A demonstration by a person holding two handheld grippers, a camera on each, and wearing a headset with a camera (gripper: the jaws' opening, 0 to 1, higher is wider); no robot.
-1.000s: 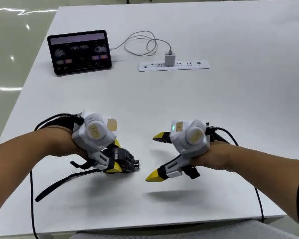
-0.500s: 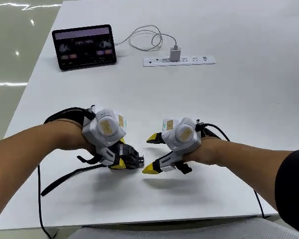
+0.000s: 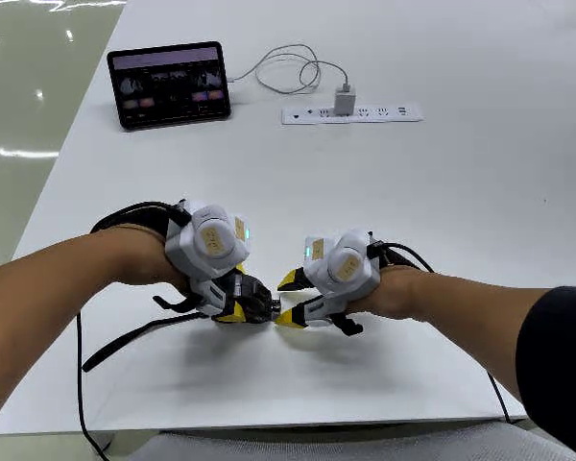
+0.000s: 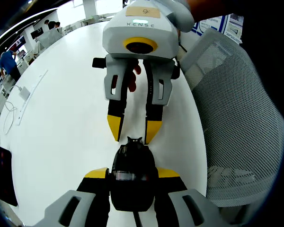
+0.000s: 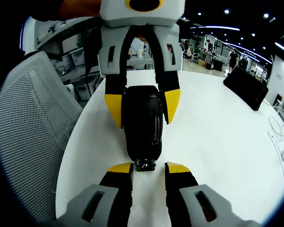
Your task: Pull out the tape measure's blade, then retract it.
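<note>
A black tape measure (image 3: 257, 302) is held just above the white table (image 3: 442, 192) near its front edge, with my left gripper (image 3: 241, 298) shut on its body. In the left gripper view the case (image 4: 132, 177) sits between my yellow-tipped jaws, and its blade tab (image 4: 134, 140) points forward. My right gripper (image 3: 289, 300) faces it from the right, open, its fingertips (image 4: 114, 128) on either side of the tab. In the right gripper view the tab (image 5: 145, 164) lies in the narrow gap of my right gripper (image 5: 148, 168), apart from both pads. No blade is drawn out.
A tablet (image 3: 170, 84) stands at the far left of the table. A power strip (image 3: 352, 113) with a charger and a coiled white cable (image 3: 288, 69) lies behind the grippers. A mesh chair (image 4: 236, 118) is at the table's front edge. A black cable (image 3: 125, 341) trails from the left gripper.
My right gripper has moved left to the tape measure and narrowed its jaws around the blade tab. The left gripper has kept its hold on the case.
</note>
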